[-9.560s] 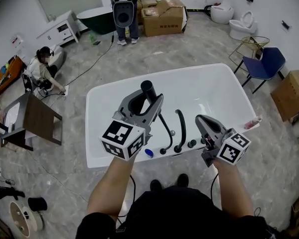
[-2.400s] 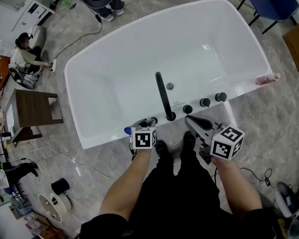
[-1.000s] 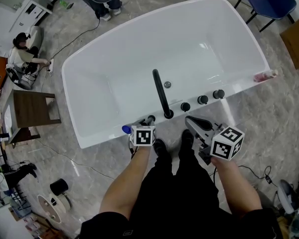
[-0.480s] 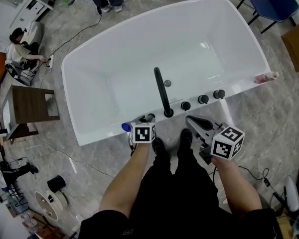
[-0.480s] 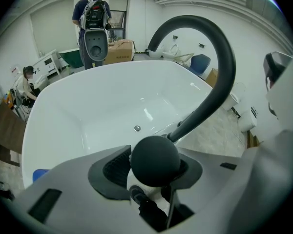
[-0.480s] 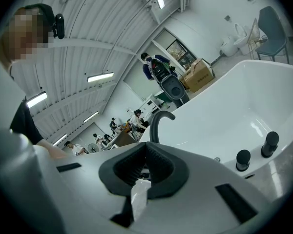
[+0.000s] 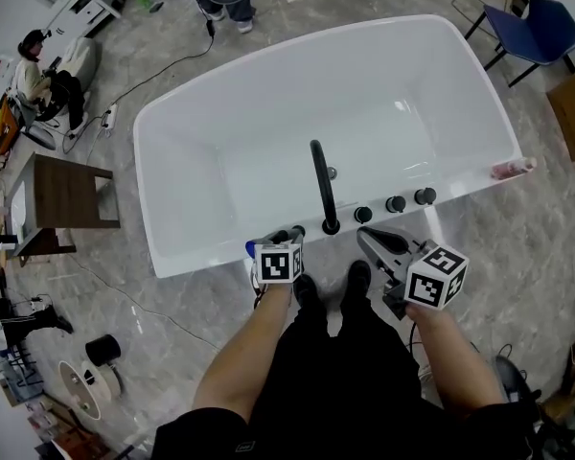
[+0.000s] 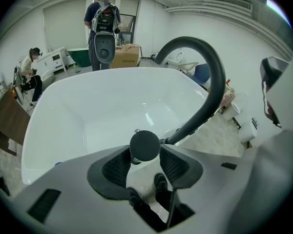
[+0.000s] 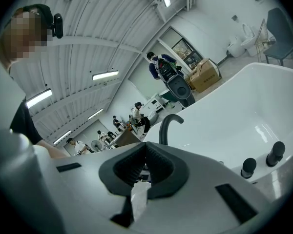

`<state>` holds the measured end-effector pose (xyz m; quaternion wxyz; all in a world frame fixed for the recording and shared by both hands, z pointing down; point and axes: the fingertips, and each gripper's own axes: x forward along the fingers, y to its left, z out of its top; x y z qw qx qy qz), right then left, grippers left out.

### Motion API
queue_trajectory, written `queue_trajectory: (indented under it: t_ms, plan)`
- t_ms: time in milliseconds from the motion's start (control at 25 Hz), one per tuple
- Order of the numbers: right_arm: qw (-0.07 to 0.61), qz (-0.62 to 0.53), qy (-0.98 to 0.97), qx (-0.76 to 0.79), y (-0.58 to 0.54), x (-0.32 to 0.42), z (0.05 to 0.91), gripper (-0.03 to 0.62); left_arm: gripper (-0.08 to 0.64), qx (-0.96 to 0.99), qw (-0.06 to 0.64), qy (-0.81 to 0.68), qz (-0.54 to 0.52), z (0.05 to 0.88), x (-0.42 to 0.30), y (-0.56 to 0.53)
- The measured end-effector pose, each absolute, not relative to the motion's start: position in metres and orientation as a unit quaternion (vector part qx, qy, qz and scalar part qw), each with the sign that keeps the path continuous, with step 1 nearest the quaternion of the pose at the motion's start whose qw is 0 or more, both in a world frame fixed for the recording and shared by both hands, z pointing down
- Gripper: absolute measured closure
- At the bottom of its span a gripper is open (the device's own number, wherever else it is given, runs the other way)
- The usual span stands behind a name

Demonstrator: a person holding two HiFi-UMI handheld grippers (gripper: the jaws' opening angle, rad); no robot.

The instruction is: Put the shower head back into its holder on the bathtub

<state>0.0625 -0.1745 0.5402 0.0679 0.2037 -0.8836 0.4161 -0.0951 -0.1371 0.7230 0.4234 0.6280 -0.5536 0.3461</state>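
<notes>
The left tongs [image 7: 281, 240] are opening around the black shower head [image 8: 145, 145], which stands upright on the bathtub [image 7: 201, 257] rim just left of the curved spout [image 7: 321, 185], apparently seated in its holder; the right tongs [image 9: 144, 154], pressed together and empty, hang just right of the spout; the release looks best finished by spreading fully, then lifting straight up so neither pad drags the head out; no brand or lettering is legible, only square markers on the tongs' cubes.

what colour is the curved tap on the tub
Black; the curved tap shows best in the left gripper view.
</notes>
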Motion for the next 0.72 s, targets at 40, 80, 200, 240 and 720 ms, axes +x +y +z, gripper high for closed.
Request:
queue_trajectory:
  t_ms: [40, 80, 200, 240, 720]
  plan:
    - [0.069, 0.414, -0.885, 0.200, -0.175, 0.061, 0.539, 0.577, 0.359, 0.628, 0.421, -0.557, 0.343, 0.721, -0.096, -0.137]
    - [0.069, 0.413, -0.887, 0.197, -0.175, 0.059, 0.537, 0.575, 0.359, 0.629, 0.417, -0.561, 0.340, 0.718, -0.097, -0.138]
    - [0.073, 0.410, -0.890, 0.184, -0.175, 0.053, 0.534, 0.575, 0.360, 0.632, 0.401, -0.573, 0.335, 0.708, -0.101, -0.141]
    - [0.075, 0.409, -0.892, 0.180, -0.175, 0.051, 0.532, 0.576, 0.360, 0.632, 0.397, -0.576, 0.334, 0.705, -0.102, -0.141]
    - [0.092, 0.378, -0.913, 0.123, -0.176, 0.017, 0.506, 0.575, 0.372, 0.646, 0.380, -0.604, 0.269, 0.662, -0.113, -0.140]
